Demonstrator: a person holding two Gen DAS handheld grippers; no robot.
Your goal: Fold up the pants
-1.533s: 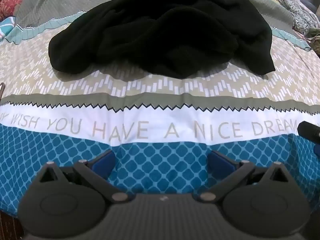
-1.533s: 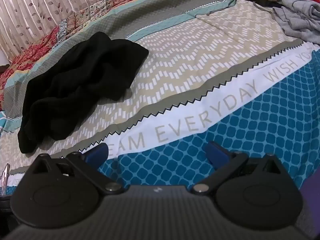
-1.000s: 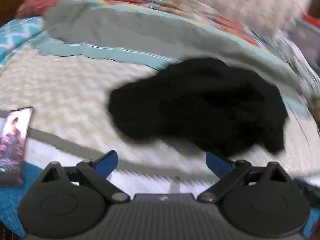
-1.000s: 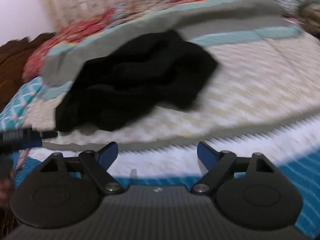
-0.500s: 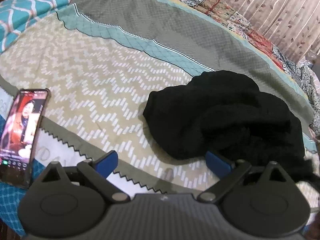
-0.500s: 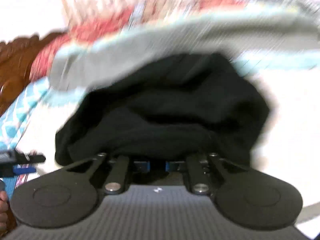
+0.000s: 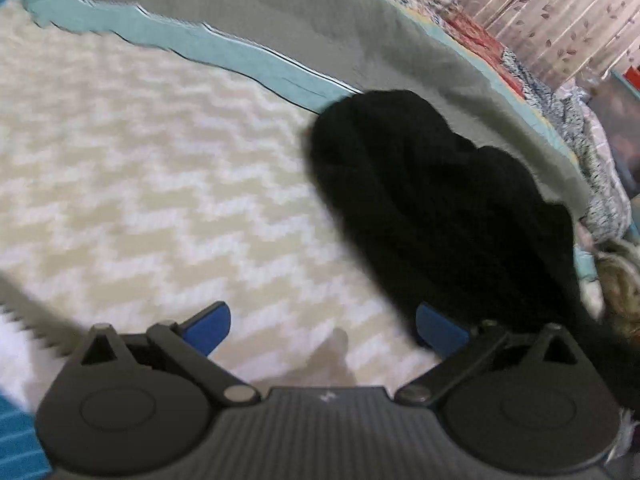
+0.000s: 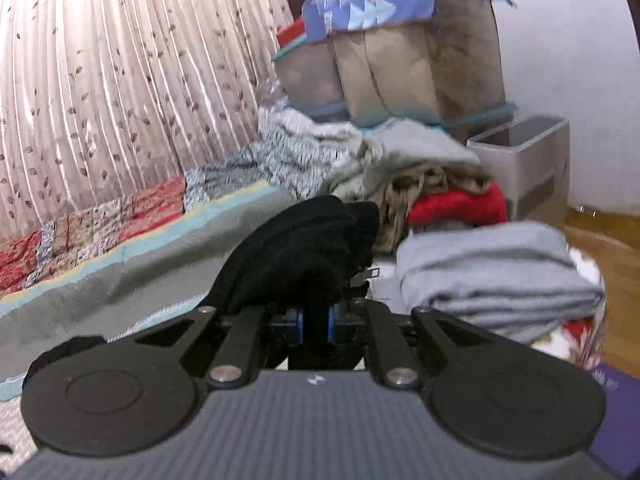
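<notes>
The black pants (image 7: 432,200) lie bunched on the patterned bedspread (image 7: 140,152), right of centre in the left wrist view. My left gripper (image 7: 322,328) hovers over the spread at their near left edge, its jaws opening wide with nothing between them; the right blue pad (image 7: 440,332) sits close to the cloth. In the right wrist view my right gripper (image 8: 314,322) is shut on a fold of the black pants (image 8: 304,256), which bulges up over the fingers, lifted off the bed.
A folded grey garment (image 8: 496,268) and a heap of red, tan and grey clothes (image 8: 432,188) lie at the bed's right end. Stacked storage bags (image 8: 400,64) and a grey bin (image 8: 524,160) stand behind. A pleated curtain (image 8: 120,80) hangs along the far side.
My right gripper closed on the black pants and swung up and right with them. My left gripper moved in toward the pants' left edge; the phone has left its view.
</notes>
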